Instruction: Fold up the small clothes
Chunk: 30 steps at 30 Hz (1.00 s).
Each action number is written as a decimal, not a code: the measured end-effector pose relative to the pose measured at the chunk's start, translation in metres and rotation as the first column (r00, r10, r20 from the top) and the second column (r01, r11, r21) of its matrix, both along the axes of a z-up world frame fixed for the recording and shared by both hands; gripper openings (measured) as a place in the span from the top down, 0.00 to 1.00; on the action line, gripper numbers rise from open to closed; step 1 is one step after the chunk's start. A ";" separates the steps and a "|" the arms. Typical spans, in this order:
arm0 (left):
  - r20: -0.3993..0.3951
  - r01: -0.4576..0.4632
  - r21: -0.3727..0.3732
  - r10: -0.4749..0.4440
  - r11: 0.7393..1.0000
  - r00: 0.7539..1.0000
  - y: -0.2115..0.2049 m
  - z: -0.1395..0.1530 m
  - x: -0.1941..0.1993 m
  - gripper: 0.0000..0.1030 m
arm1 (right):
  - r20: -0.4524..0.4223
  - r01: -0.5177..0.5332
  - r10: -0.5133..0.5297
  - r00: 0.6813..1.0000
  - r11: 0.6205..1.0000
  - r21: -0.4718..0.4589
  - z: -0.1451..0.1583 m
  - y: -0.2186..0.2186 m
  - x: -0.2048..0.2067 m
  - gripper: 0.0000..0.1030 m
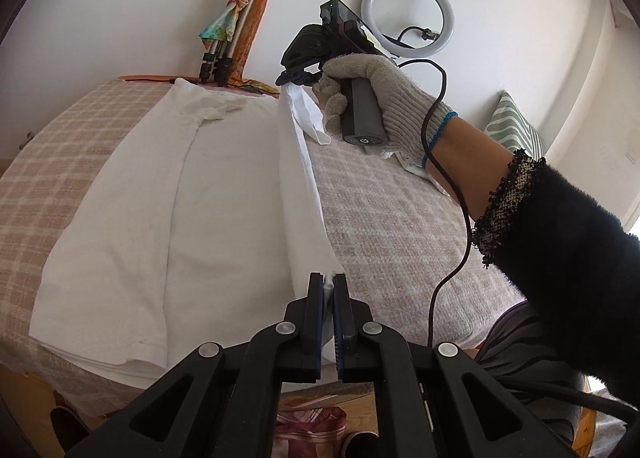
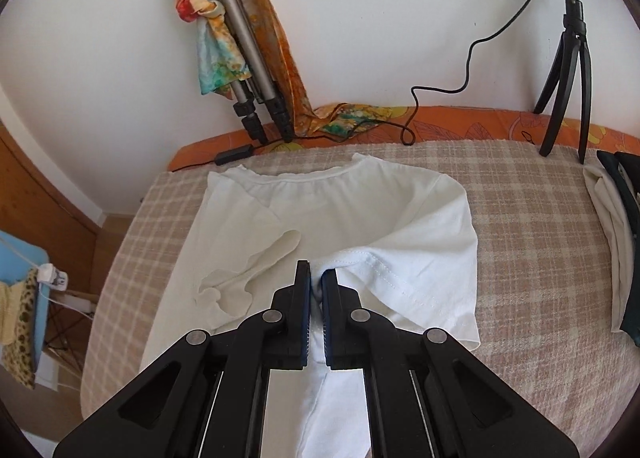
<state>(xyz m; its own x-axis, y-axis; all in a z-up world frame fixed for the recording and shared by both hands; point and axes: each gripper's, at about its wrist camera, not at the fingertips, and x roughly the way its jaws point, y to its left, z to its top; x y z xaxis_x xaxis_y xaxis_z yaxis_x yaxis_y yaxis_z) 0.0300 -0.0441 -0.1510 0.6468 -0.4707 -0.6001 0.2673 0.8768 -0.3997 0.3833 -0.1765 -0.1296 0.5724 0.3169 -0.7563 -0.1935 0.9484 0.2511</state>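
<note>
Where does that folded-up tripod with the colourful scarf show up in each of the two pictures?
Left wrist view: the tripod leans on the wall at top centre-left, beyond the white T-shirt.
Right wrist view: the tripod leans at upper left, larger, behind the T-shirt's collar.
Shared landmark: the ring light, at top right in both views.

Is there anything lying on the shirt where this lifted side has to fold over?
Nothing visible does. Both the left gripper and the right gripper are shut on the white shirt; its flat middle holds only its own folded sleeve.
</note>
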 end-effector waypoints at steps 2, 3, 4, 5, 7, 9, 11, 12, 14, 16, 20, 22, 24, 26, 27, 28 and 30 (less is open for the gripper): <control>-0.026 -0.025 -0.002 0.025 1.000 0.999 0.010 -0.007 0.001 0.99 | -0.006 -0.023 0.023 1.000 0.999 -0.030 -0.008 0.018 0.002 0.96; -0.040 -0.037 -0.004 0.037 0.999 0.999 0.014 -0.011 0.003 0.99 | -0.011 -0.035 0.035 0.999 0.999 -0.040 -0.012 0.027 0.003 0.96; -0.049 -0.047 -0.005 0.046 0.999 0.998 0.018 -0.014 0.003 0.99 | -0.017 -0.047 0.046 0.999 0.998 -0.046 -0.016 0.035 0.004 0.96; -0.056 -0.056 -0.006 0.056 0.998 0.997 0.020 -0.016 0.003 0.99 | -0.023 -0.060 0.059 0.998 0.997 -0.051 -0.020 0.042 0.005 0.96; -0.064 -0.070 -0.003 0.069 0.998 0.996 0.023 -0.019 0.002 0.99 | -0.032 -0.083 0.081 0.996 0.994 -0.073 -0.027 0.058 0.007 0.96; -0.066 -0.081 0.002 0.081 0.997 0.994 0.027 -0.021 0.000 0.99 | -0.039 -0.100 0.097 0.995 0.990 -0.094 -0.034 0.071 0.009 0.96; -0.071 -0.093 0.009 0.094 0.996 0.993 0.030 -0.021 0.000 0.99 | -0.046 -0.113 0.109 0.993 0.988 -0.102 -0.038 0.079 0.009 0.96; -0.075 -0.100 0.014 0.101 0.995 0.992 0.032 -0.021 -0.001 0.99 | -0.049 -0.116 0.112 0.993 0.987 -0.108 -0.040 0.082 0.010 0.96; -0.091 -0.120 0.021 0.121 0.993 0.988 0.035 -0.022 -0.001 0.99 | -0.060 -0.133 0.127 0.990 0.984 -0.117 -0.045 0.086 0.011 0.95; -0.111 -0.144 0.037 0.147 0.989 0.983 0.041 -0.023 -0.002 0.81 | -0.081 -0.149 0.140 0.987 0.982 -0.116 -0.048 0.088 0.012 0.94; -0.085 -0.178 0.082 0.184 0.981 0.979 0.050 -0.016 -0.012 0.79 | -0.101 -0.205 0.204 0.974 0.979 0.003 -0.036 0.080 0.006 0.71; -0.049 -0.176 0.112 0.182 0.978 0.982 0.051 -0.006 -0.018 0.77 | -0.080 -0.220 0.226 0.971 0.972 0.077 -0.021 0.068 0.002 0.71; -0.021 -0.169 0.128 0.173 0.977 0.985 0.053 0.005 -0.018 0.75 | -0.052 -0.195 0.201 0.978 0.975 0.109 -0.004 0.050 0.001 0.71; -0.002 -0.151 0.141 0.153 0.979 0.988 0.054 0.016 -0.014 0.74 | -0.028 -0.138 0.142 0.989 0.985 0.105 0.009 0.026 0.002 0.71; 0.003 -0.140 0.141 0.141 0.980 0.990 0.056 0.021 -0.010 0.74 | -0.020 -0.105 0.108 0.994 0.990 0.097 0.011 0.013 0.005 0.71; 0.007 -0.126 0.132 0.126 0.983 0.992 0.057 0.026 -0.005 0.74 | -0.022 -0.073 0.075 0.997 0.993 0.092 0.012 0.000 0.008 0.71; 0.016 -0.116 0.137 0.115 0.984 0.993 0.060 0.033 0.002 0.74 | -0.043 -0.036 0.041 0.998 0.991 0.128 0.008 -0.023 0.013 0.70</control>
